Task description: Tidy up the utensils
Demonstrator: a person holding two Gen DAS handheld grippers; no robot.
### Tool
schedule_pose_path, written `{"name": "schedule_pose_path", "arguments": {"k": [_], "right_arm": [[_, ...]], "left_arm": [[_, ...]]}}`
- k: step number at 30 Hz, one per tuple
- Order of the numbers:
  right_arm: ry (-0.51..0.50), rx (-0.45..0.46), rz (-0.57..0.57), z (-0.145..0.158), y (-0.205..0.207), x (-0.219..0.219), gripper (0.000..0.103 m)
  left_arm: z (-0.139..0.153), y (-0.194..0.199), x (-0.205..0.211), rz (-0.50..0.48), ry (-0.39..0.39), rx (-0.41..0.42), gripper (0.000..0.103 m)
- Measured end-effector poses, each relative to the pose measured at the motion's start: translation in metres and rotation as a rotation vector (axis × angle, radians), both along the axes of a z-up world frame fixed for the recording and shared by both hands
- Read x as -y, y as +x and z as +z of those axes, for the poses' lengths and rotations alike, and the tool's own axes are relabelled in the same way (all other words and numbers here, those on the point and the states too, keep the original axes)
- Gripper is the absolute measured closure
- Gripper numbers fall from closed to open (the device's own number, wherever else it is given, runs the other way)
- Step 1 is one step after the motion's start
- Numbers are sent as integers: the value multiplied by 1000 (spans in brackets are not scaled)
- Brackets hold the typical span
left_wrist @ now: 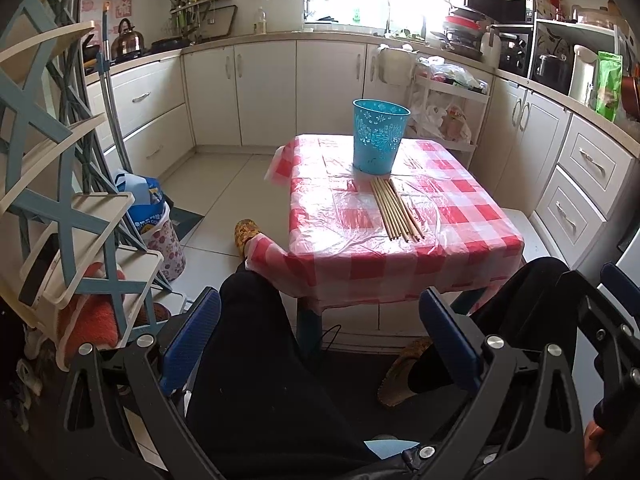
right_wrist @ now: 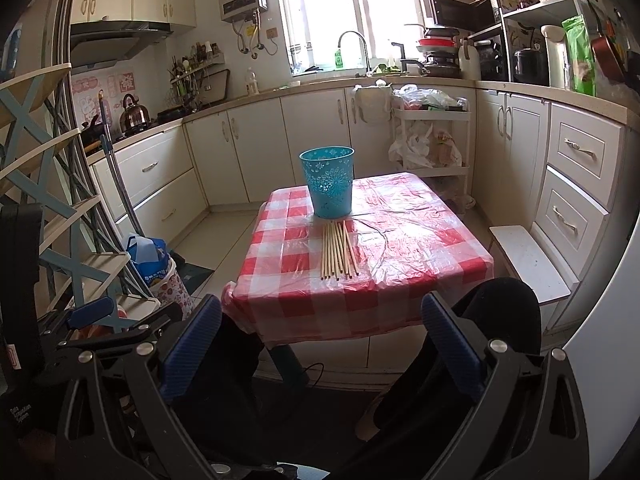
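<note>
Several wooden chopsticks (left_wrist: 396, 210) (right_wrist: 338, 249) lie side by side on a small table (left_wrist: 460, 248) (right_wrist: 420, 264) covered in red-and-white checked plastic. Just behind them stands an upright turquoise patterned cup-shaped bin (left_wrist: 379, 141) (right_wrist: 329, 181). My left gripper (left_wrist: 320, 336) is open, held low over the person's lap, well short of the table's near edge. My right gripper (right_wrist: 320, 340) is open too, at about the same height and distance. Nothing is between either pair of blue fingers. In the right wrist view, the left gripper's blue fingertip (right_wrist: 90, 310) shows at the left.
The person's dark-trousered legs and patterned slippers (left_wrist: 246, 234) lie under and beside the table. A blue-and-cream shelf rack (left_wrist: 60, 200) stands close on the left with a floral bag (left_wrist: 164, 240) at its foot. White kitchen cabinets (right_wrist: 240, 152) ring the room; a white stool (right_wrist: 528, 264) sits right.
</note>
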State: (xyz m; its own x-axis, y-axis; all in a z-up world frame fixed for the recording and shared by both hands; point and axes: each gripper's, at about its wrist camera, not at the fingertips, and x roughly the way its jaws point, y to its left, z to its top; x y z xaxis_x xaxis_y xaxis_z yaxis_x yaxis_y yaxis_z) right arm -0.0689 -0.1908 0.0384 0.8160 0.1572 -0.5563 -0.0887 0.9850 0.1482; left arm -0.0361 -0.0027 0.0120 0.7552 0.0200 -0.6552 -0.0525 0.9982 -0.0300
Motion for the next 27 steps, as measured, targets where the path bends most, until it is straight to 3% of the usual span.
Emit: {"name": "schedule_pose_path", "arguments": {"k": [27], "right_arm": [[4, -3, 0, -2, 0, -2, 7]], "left_arm": [[0, 0, 1, 1, -1, -1, 8]]}}
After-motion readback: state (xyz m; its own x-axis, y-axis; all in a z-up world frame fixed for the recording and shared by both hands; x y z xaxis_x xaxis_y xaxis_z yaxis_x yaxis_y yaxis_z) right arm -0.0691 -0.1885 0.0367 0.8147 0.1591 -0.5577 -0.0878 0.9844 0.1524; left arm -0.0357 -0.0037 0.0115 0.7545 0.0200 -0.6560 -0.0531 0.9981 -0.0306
